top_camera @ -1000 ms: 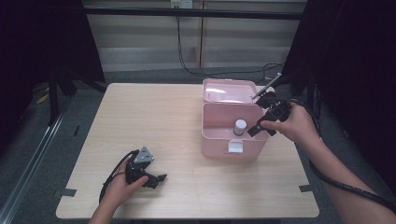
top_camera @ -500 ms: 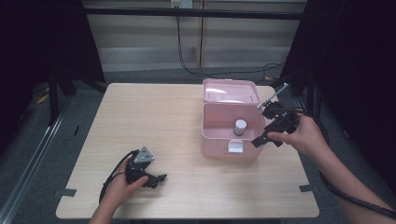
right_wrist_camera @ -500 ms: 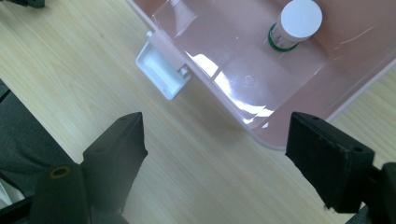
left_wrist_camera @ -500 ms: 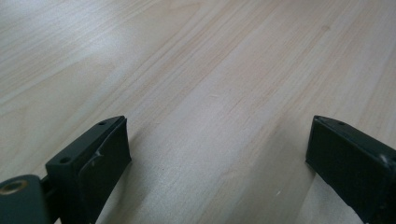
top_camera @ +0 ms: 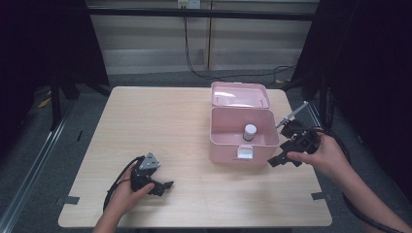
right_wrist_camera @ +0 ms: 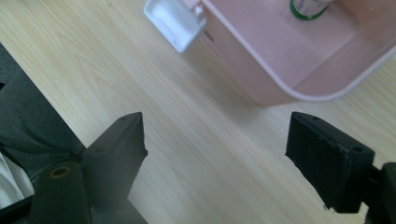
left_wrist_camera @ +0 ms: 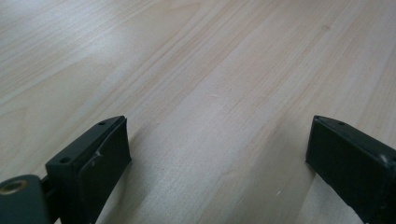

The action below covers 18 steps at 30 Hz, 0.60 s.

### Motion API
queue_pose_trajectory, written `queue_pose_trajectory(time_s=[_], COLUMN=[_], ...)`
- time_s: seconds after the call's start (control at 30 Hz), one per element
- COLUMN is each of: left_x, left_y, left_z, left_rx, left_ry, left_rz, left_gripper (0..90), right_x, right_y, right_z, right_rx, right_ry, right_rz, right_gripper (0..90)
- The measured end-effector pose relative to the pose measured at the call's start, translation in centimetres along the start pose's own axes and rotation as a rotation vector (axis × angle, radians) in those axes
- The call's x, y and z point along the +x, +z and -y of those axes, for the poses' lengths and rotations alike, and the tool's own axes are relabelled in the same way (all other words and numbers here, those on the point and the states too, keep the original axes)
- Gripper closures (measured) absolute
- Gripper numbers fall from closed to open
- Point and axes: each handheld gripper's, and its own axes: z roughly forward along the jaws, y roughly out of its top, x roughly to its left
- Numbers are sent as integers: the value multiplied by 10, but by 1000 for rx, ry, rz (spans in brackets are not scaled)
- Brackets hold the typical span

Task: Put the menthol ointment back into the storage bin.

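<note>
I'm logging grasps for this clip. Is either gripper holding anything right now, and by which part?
Nothing is held. The left gripper and the right gripper both have open jaws with bare table between them.

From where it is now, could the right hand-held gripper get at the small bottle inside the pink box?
Probably yes. The pink box has its lid tipped back, so the bottle stands exposed from above. The right hand-held gripper sits open beside the box's near right corner, empty; it would have to rise over the wall.

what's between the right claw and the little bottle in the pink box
The near right corner wall of the pink box stands between the open right claw and the bottle. The box's lid is open, so from above nothing visible blocks the way.
</note>
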Motion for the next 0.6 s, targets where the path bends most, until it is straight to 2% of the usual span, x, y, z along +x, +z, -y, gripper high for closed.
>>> queue_pose_trajectory(time_s=[0.03,0.27,0.6], left_x=[0,0,0], left_y=[0,0,0], left_z=[0,0,0], left_rx=[0,0,-2], left_ry=[0,0,-2], left_rz=[0,0,1], left_gripper=[57,57,57], right_x=[0,2,5], right_y=[2,16,38], right_z=[3,21,37], right_rx=[1,-13,-15], right_ry=[-3,-12,-16], right_rz=[7,-46,-70], right_gripper=[194,194,192])
